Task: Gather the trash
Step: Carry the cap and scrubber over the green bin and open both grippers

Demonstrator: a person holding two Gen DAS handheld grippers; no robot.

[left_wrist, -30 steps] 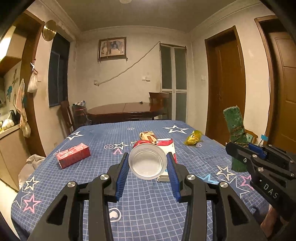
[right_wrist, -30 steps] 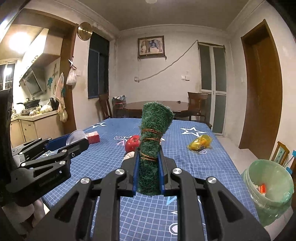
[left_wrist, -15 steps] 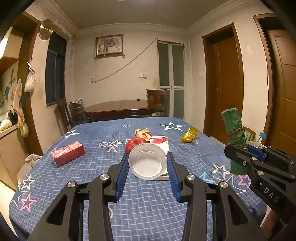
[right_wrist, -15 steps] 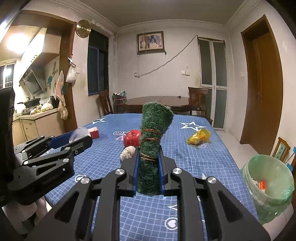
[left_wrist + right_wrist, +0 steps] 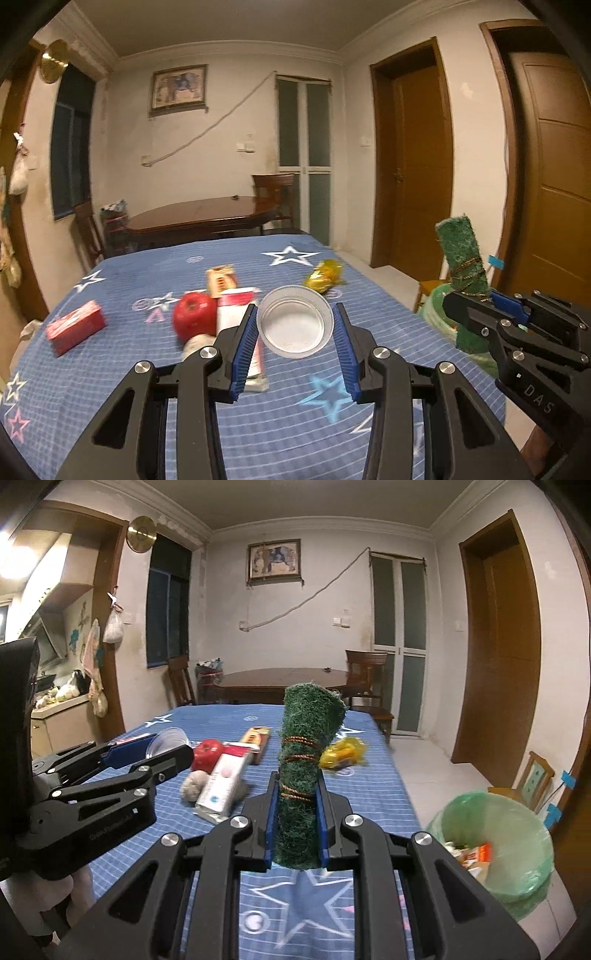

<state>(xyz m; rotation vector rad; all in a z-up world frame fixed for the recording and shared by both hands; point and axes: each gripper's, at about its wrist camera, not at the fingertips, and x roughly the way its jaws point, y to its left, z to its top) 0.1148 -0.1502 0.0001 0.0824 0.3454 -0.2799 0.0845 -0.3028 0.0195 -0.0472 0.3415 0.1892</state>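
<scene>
Lying at the far left of the blue star-patterned tablecloth [image 5: 280, 435] is a red box [image 5: 75, 326], well apart from the rest. Right of it, a red apple [image 5: 194, 319] sits near the middle, with a pale lumpy ball [image 5: 194, 788] just in front of it and a white and red carton [image 5: 221, 784] lying flat beside both. Behind the carton, farther off, lies a flat orange and tan packet [image 5: 221, 280].

Next comes the left gripper [image 5: 295, 345], its fingers closed narrowly on a clear plastic cup [image 5: 295, 321]; the blue pads [image 5: 246, 343] press the cup's sides, and its open mouth faces the camera. The cup is held above the cloth, in front of the carton. Beyond it, to the right, a crumpled yellow wrapper [image 5: 323, 278] lies toward the table's far right edge.

Farther right, the right gripper [image 5: 295, 827] clamps a rolled piece of green turf [image 5: 304, 775] tied with brown cord. The roll stands upright between the pads, its top flaring a little, and the fingers are nearly together around it.

At the far right, off the table and near its right edge, stands a trash bin [image 5: 532, 871] lined with a green bag, with scraps of paper and packaging inside. A small wooden chair [image 5: 533, 781] stands behind it by the door.
</scene>
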